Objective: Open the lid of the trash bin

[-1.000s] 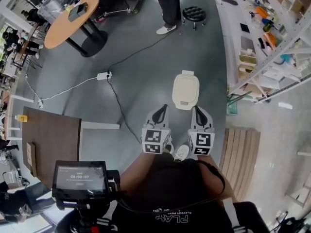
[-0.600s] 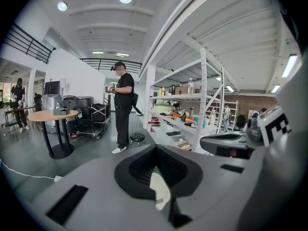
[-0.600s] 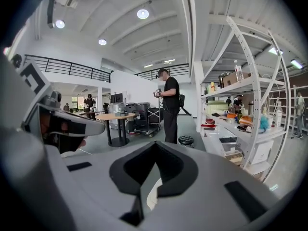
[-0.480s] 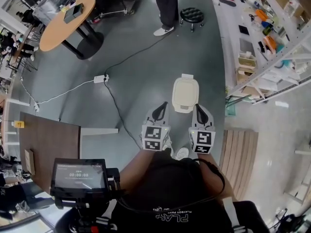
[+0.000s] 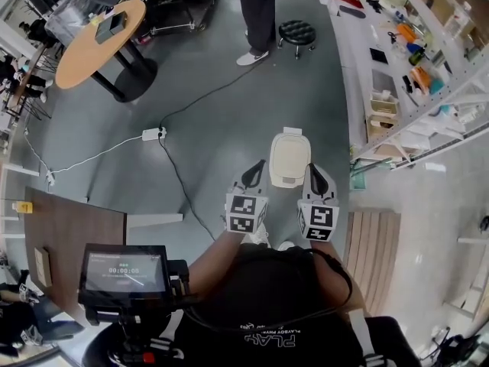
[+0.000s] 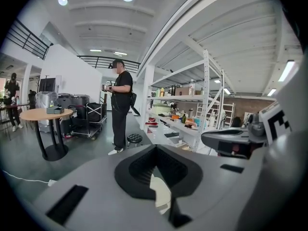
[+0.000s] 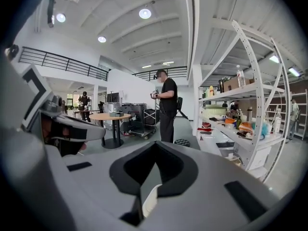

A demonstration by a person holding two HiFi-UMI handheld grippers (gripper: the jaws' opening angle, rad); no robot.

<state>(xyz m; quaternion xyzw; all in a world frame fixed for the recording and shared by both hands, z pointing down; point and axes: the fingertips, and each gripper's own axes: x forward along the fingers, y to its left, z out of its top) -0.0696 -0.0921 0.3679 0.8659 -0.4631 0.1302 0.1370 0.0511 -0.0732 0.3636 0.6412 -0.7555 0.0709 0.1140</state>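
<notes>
The trash bin (image 5: 289,159) stands on the grey floor in the head view, cream-coloured, with its lid down and a small tab at the far end. My left gripper (image 5: 254,176) is just left of the bin's near end and my right gripper (image 5: 317,180) just right of it, both held above the floor and not touching it. Each has its jaws together with nothing held. In the left gripper view the left gripper (image 6: 155,147) points level into the room, and a sliver of the cream bin (image 6: 161,194) shows through the jaw slit. The right gripper (image 7: 155,143) shows the same bin (image 7: 148,201).
A person (image 5: 256,14) stands beyond the bin beside a black stool (image 5: 296,31). A power strip (image 5: 150,134) with cables lies on the floor at left. White shelving (image 5: 405,67) lines the right side, with a wooden pallet (image 5: 370,258) below it. A round table (image 5: 99,40) stands far left.
The bin has come closer in the head view, and both grippers now flank its near end instead of hanging short of it. Their jaws look the same.
</notes>
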